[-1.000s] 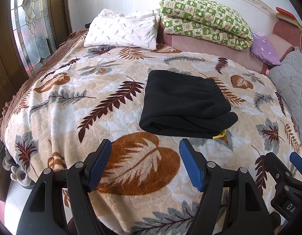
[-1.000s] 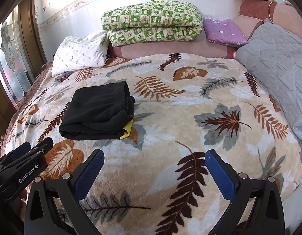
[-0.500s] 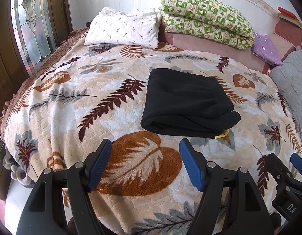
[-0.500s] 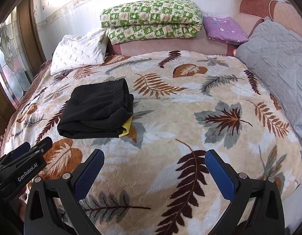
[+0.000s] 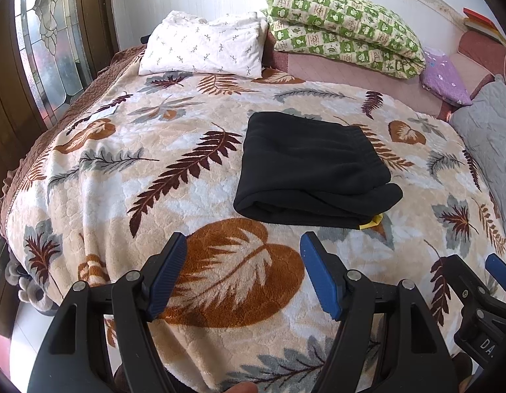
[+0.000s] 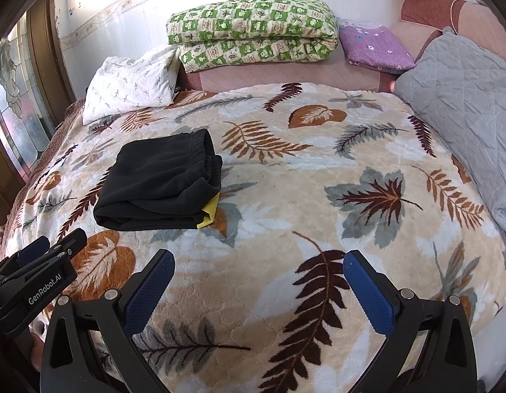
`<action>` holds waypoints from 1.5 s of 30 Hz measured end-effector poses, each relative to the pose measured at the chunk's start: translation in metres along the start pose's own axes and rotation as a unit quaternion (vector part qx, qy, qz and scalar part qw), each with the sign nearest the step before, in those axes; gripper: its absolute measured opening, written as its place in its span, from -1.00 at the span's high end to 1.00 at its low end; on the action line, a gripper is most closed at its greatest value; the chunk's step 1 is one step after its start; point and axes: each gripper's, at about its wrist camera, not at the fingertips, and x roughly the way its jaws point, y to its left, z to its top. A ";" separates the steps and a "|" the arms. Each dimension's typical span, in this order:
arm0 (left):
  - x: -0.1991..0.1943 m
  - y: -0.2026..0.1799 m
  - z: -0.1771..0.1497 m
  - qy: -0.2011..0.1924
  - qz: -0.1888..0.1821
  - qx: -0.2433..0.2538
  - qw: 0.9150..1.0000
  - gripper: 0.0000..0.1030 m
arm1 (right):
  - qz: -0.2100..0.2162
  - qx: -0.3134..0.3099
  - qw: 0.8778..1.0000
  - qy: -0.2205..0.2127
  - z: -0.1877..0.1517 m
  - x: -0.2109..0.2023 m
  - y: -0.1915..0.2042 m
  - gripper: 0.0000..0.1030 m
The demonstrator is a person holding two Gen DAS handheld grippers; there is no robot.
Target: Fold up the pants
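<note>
Black pants [image 5: 310,167] lie folded in a compact rectangle on the leaf-patterned blanket [image 5: 154,170], with a yellow tag [image 5: 372,222] sticking out at the near right corner. They also show in the right wrist view [image 6: 161,183], with the tag [image 6: 209,213] beside them. My left gripper [image 5: 243,262] is open and empty, held above the blanket just short of the pants. My right gripper [image 6: 258,278] is open and empty, to the right of the pants and nearer the bed's front edge. Each gripper shows at the edge of the other's view.
At the head of the bed lie a white pillow [image 5: 204,44], a folded green checked quilt [image 5: 344,26], a purple cloth [image 6: 374,47] and a grey quilted cushion [image 6: 462,104]. A stained-glass window [image 5: 46,39] stands at the left. The bed's edge drops off near me.
Both grippers have drawn back slightly from the pants and tilted a little; the pants sit lower and nearer in both views. The pants have not moved on the bed. Both grippers stay open.
</note>
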 end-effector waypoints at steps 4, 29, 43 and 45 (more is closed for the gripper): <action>-0.001 0.000 0.000 -0.001 0.002 0.002 1.000 -0.39 | -0.001 0.000 1.000 0.000 0.000 0.000 0.000 -0.99; 0.001 -0.001 0.000 0.006 0.000 0.004 1.000 -0.39 | -0.001 0.001 1.000 0.003 -0.002 0.001 0.001 -0.99; 0.005 0.001 -0.002 0.005 0.004 0.008 1.000 -0.39 | -0.002 -0.001 1.000 0.003 -0.001 0.001 0.002 -0.99; 0.006 0.002 -0.001 0.007 0.004 0.009 1.000 -0.39 | -0.002 -0.001 1.000 0.002 -0.002 0.001 0.002 -0.99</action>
